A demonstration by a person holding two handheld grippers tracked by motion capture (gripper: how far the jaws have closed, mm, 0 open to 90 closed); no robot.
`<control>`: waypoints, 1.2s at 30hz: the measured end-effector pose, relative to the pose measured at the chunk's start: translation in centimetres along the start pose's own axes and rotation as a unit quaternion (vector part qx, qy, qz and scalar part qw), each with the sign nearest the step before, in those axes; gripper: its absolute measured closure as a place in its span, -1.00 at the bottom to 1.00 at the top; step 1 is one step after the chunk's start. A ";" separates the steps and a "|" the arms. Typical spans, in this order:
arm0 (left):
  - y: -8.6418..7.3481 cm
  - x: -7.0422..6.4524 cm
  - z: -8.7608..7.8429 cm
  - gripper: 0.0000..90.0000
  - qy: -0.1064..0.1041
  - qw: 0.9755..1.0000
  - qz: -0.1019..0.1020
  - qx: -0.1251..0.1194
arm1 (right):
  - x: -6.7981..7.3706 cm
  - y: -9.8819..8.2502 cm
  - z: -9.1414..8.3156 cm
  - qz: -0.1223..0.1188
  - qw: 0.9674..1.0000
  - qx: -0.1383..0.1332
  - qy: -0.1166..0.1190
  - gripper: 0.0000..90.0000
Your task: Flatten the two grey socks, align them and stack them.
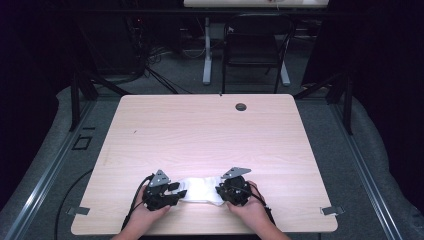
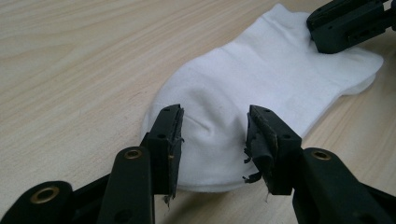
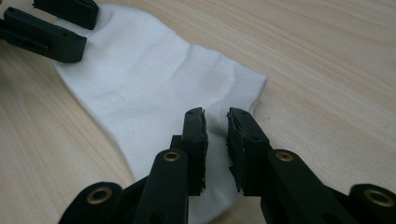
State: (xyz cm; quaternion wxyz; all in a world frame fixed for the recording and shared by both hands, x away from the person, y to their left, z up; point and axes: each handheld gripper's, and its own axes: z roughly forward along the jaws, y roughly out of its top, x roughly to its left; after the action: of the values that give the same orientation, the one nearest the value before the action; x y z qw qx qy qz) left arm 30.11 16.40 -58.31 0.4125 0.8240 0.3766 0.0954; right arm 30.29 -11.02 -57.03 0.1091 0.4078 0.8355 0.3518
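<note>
In the high view, both ends of the flat white cotton sock [image 1: 202, 190] are lying hidden under the black left gripper [image 1: 176, 192] and black right gripper [image 1: 223, 192], and the person's forearms are running off the bottom edge. Whether either gripper's pads are pinching fabric cannot be told.

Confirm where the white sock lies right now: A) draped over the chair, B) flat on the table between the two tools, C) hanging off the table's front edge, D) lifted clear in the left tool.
B: the high view shows the white sock flat on the table, between the left tool and the right tool.
</note>
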 end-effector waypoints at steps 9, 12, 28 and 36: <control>0.2 0.7 0.2 0.23 0.008 1.000 -0.008 -0.007 | -0.8 1.1 0.9 0.014 1.000 -0.002 0.009 0.71; 0.2 0.9 0.2 0.23 0.009 1.000 -0.005 -0.007 | -0.9 1.3 1.1 0.011 1.000 0.000 0.007 0.71; 0.4 0.8 -0.2 0.12 0.000 1.000 -0.010 -0.018 | -0.7 1.4 0.8 0.020 1.000 -0.013 0.010 0.54; 0.8 0.9 -1.4 0.02 0.000 0.999 -0.021 -0.037 | -0.1 1.7 -0.5 -0.004 0.999 -0.045 0.005 0.33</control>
State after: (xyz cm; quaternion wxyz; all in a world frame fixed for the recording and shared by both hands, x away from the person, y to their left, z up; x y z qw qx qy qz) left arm 30.44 17.58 -56.96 0.4442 0.8002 0.3901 0.1009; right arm 31.10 -10.63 -55.49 0.1248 0.3976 0.8208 0.3906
